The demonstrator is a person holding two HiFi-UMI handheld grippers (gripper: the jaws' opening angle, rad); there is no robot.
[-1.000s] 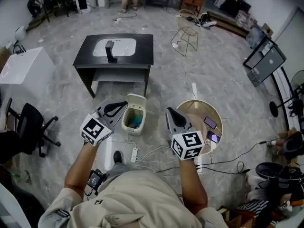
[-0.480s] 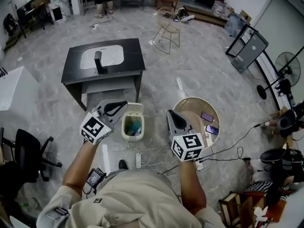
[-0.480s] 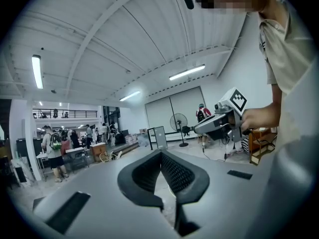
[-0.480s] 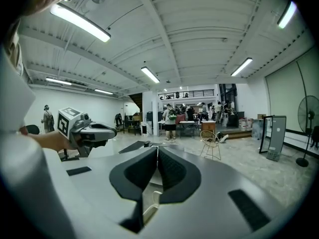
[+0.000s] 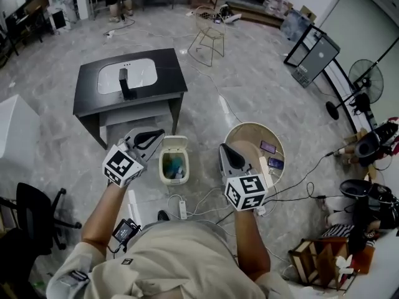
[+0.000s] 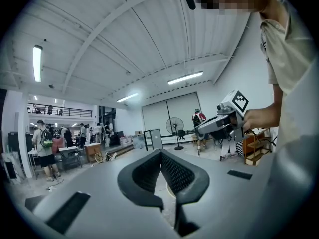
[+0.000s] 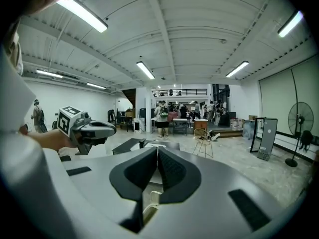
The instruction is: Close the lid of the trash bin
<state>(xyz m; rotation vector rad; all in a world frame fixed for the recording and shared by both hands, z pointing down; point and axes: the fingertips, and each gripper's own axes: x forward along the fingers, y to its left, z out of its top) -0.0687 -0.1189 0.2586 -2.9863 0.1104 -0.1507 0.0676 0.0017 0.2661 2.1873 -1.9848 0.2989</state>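
In the head view a cream trash bin [image 5: 174, 165] stands on the floor with its lid [image 5: 176, 144] tipped up at the far side and something blue-green inside. My left gripper [image 5: 161, 133] hovers just left of the bin, pointing level, jaws shut on nothing. My right gripper [image 5: 222, 146] is held to the bin's right, well apart from it, tilted slightly down and also shut and empty. The left gripper view shows its own closed jaws [image 6: 161, 152] and the right gripper [image 6: 222, 124] beyond. The right gripper view shows closed jaws [image 7: 157, 148] and the left gripper [image 7: 87, 128].
A black table [image 5: 171, 80] with a white basin stands behind the bin. A round wooden table [image 5: 240, 136] with phones is on the right. A power strip [image 5: 181, 208] and cables lie near my feet. An office chair [image 5: 36, 209] stands at the left.
The person has stepped across the floor and both grippers moved along level. The bin now lies closer between them. Both jaws stayed shut and the lid stayed up.
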